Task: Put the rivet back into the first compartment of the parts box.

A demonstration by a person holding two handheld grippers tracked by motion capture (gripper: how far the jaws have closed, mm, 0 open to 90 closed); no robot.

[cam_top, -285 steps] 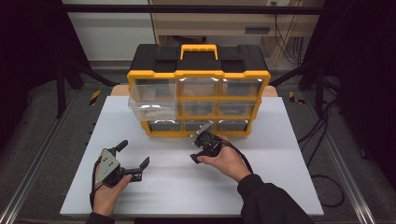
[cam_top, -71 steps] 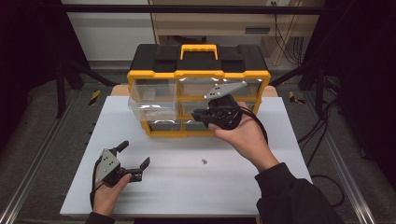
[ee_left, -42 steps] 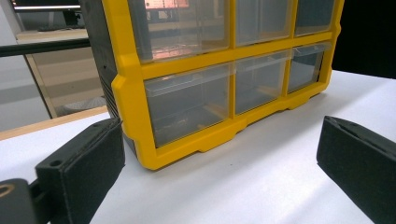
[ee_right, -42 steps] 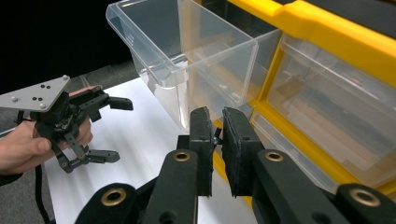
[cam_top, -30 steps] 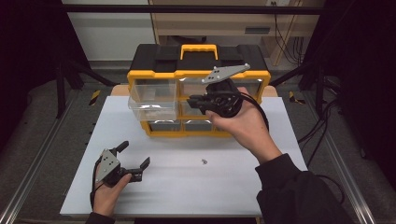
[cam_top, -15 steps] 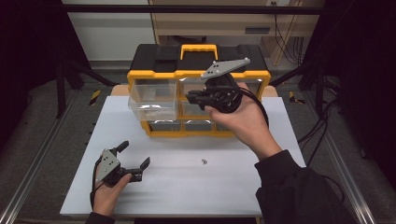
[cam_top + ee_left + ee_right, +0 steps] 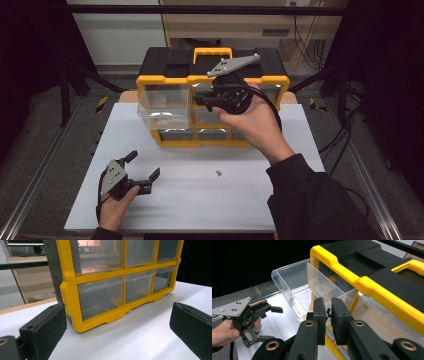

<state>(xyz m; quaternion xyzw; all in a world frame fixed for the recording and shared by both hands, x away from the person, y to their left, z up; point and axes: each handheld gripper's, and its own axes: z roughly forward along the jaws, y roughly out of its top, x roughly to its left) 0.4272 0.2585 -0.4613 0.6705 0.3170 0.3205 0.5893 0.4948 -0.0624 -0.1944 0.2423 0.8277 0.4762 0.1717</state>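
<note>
A lab or test workshop — a white desk (image 7: 190, 210) framed by aluminium rails (image 7: 30, 200) and black stands (image 7: 65, 85), dark curtains at the sides, loose cables (image 7: 345, 135) across the grey floor, yellow-black hazard tape (image 7: 101, 104) marks — and a wooden bench (image 7: 225, 22) behind.

Worktop (image 7: 200, 210): white, flat | loose small part (image 7: 218, 173): lying mid-worktop | floor (image 7: 45, 130): grey | cables (image 7: 345, 145): trailing on floor right of worktop
</note>
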